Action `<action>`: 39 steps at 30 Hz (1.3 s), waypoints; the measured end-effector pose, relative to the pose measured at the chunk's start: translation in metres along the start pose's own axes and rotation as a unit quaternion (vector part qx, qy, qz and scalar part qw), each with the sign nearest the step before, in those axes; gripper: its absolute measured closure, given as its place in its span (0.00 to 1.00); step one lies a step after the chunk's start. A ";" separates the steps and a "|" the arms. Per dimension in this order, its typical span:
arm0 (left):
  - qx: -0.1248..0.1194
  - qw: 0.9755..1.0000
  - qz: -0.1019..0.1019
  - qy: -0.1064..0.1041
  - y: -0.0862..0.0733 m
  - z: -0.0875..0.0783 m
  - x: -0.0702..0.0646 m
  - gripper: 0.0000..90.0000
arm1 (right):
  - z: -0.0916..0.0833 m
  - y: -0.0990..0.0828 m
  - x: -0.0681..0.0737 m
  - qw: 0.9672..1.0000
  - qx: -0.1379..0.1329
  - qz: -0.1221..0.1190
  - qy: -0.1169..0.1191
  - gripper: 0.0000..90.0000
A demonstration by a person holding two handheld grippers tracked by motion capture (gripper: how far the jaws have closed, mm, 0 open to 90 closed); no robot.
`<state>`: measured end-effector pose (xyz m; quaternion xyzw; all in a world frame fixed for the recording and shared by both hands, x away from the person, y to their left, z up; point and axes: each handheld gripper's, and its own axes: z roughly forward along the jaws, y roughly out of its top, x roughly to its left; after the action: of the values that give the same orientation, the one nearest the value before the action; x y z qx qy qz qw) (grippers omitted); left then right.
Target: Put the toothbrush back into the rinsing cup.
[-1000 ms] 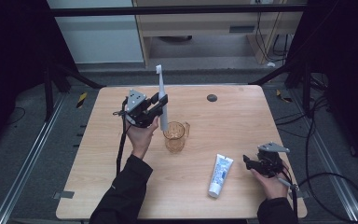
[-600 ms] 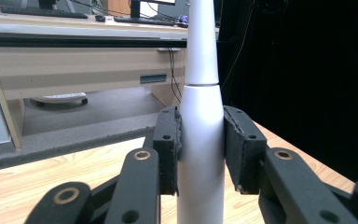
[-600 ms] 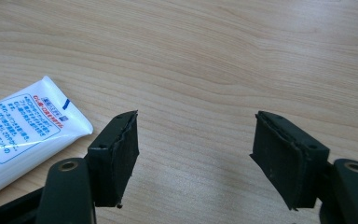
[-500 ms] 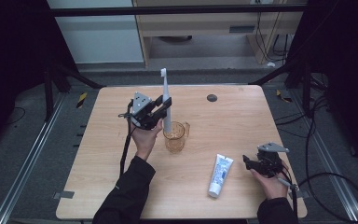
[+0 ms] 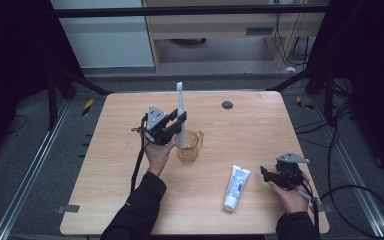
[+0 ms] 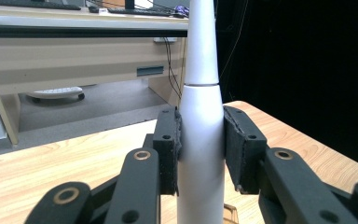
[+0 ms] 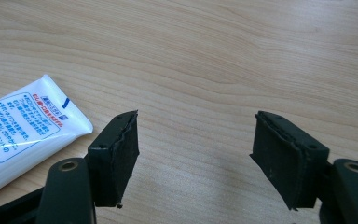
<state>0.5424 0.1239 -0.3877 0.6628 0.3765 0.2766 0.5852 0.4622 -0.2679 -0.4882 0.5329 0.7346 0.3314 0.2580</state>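
High view: my left gripper [image 5: 176, 125], frame centre, clamps toothbrush [image 5: 180, 112] upright over cup [image 5: 189, 147]. Next I lower straight in. Right gripper [image 5: 270, 175] wide open, empty.

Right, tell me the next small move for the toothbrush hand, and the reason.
Probably lower it a little further, straight down. The left hand-held gripper is shut on the white electric toothbrush, held upright, its lower end at the rim of the clear amber plastic cup; how deep it sits cannot be told. Release once it stands inside.
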 end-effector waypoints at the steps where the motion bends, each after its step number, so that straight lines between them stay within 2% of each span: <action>1: 0.001 1.000 0.000 0.001 -0.002 0.000 0.000 0.75 | 0.000 0.000 0.000 1.000 0.000 0.000 0.000 0.35; 9: 0.005 1.000 0.003 -0.006 -0.020 0.001 0.001 0.75 | 0.000 0.000 0.000 1.000 0.001 -0.002 0.001 0.35; 16: 0.012 1.000 0.003 -0.002 -0.036 -0.001 0.001 0.75 | 0.001 0.000 0.001 1.000 0.001 -0.002 0.000 0.35; 19: 0.021 1.000 0.013 -0.002 -0.042 -0.002 0.001 0.75 | 0.001 0.000 0.001 1.000 0.001 -0.001 -0.001 0.35; 28: 0.026 0.999 0.018 -0.005 -0.052 -0.004 0.000 0.74 | 0.001 0.000 0.001 1.000 0.003 0.000 -0.001 0.35; 35: 0.041 0.999 0.025 -0.004 -0.059 -0.004 0.000 0.74 | 0.001 0.000 0.002 1.000 0.003 -0.003 -0.002 0.35; 39: 0.036 0.999 0.025 -0.006 -0.060 -0.006 0.001 0.74 | 0.002 0.000 0.001 1.000 0.003 -0.005 -0.002 0.35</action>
<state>0.5271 0.1302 -0.4461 0.6943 0.3666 0.2733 0.5557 0.4629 -0.2661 -0.4896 0.5307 0.7378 0.3269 0.2593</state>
